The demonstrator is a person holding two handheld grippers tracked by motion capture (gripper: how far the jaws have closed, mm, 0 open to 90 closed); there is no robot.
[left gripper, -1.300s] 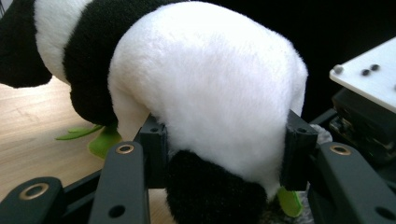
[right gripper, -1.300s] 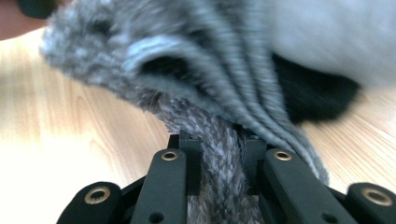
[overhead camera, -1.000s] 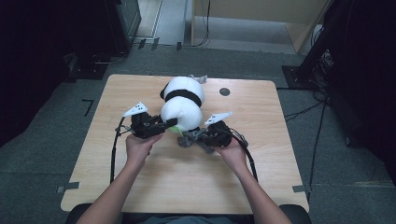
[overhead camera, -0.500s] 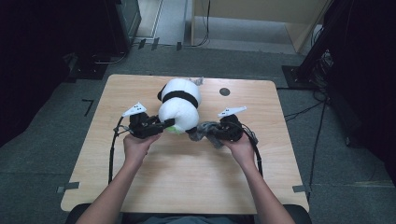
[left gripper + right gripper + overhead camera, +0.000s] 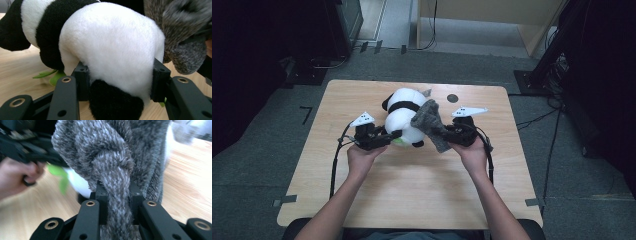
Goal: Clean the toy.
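Note:
A black-and-white panda plush (image 5: 403, 116) lies in the middle of the wooden table (image 5: 412, 190). My left gripper (image 5: 384, 139) is shut on its white rear end, and the pads (image 5: 82, 80) press into the fur of the panda (image 5: 110, 45) from both sides. A small green leaf (image 5: 56, 76) pokes out under the plush. My right gripper (image 5: 448, 133) is shut on a fuzzy grey knitted cloth (image 5: 430, 124), held up against the panda's right side. In the right gripper view the jaws (image 5: 117, 200) pinch a bunched fold of the grey cloth (image 5: 117, 165).
A small dark round mark (image 5: 452, 98) sits on the table behind the right gripper. Cables trail from both grippers along the person's forearms. Bare tabletop lies toward the near edge and both sides. The left hand (image 5: 17, 176) shows beyond the cloth.
My right gripper has risen and moved right, lifting the grey cloth off the table beside the panda. The left gripper has stayed on the plush.

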